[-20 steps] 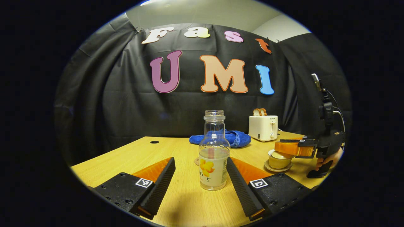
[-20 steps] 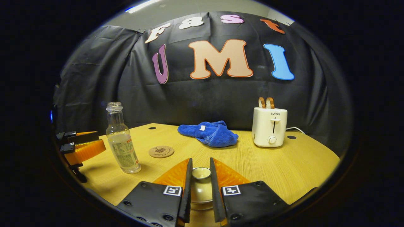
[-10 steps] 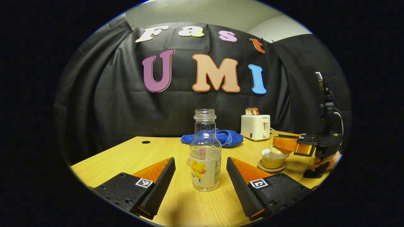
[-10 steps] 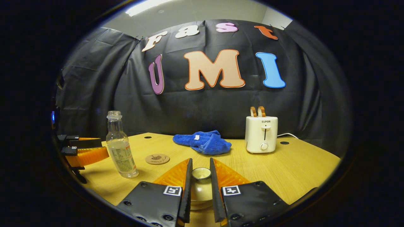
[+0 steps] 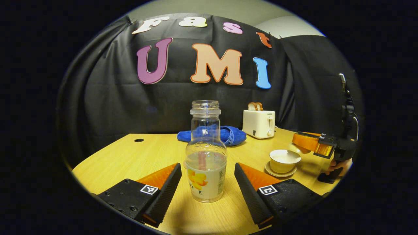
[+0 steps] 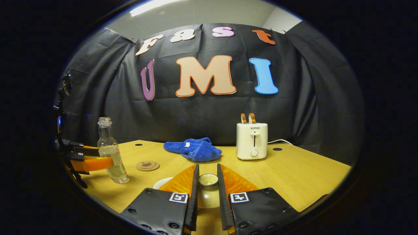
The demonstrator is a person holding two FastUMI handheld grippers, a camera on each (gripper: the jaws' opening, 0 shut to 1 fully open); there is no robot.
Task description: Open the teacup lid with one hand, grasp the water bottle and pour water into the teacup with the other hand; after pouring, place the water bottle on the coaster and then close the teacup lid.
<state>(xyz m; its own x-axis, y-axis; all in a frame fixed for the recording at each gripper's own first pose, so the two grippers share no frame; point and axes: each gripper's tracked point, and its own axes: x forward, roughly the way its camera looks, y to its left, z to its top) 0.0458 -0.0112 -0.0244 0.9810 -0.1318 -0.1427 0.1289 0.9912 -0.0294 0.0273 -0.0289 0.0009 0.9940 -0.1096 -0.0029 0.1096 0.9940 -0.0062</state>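
Since the earlier frames, the right gripper (image 6: 207, 195) has lifted the teacup lid (image 6: 208, 191) off the teacup (image 5: 284, 161) and carried it to the right of the cup, and the left gripper (image 5: 207, 187) has advanced so that the water bottle (image 5: 206, 156) now stands between its fingers.

Left gripper view: the left gripper's fingers are spread apart, one on each side of the bottle's lower body; contact with the bottle cannot be confirmed. The bottle stands upright on the wooden table (image 5: 150, 155), uncapped, partly filled. The teacup sits uncovered on its saucer (image 5: 280, 170) at the right. Farther right, a hand (image 5: 338, 164) holds the right gripper above the table.

Right gripper view: the right gripper's fingers are closed on the knob of the lid, which hangs clear of the table. The coaster (image 6: 147, 165) lies just right of the bottle. A blue cloth (image 6: 192, 149) and a toaster (image 6: 251, 141) sit at the far side.
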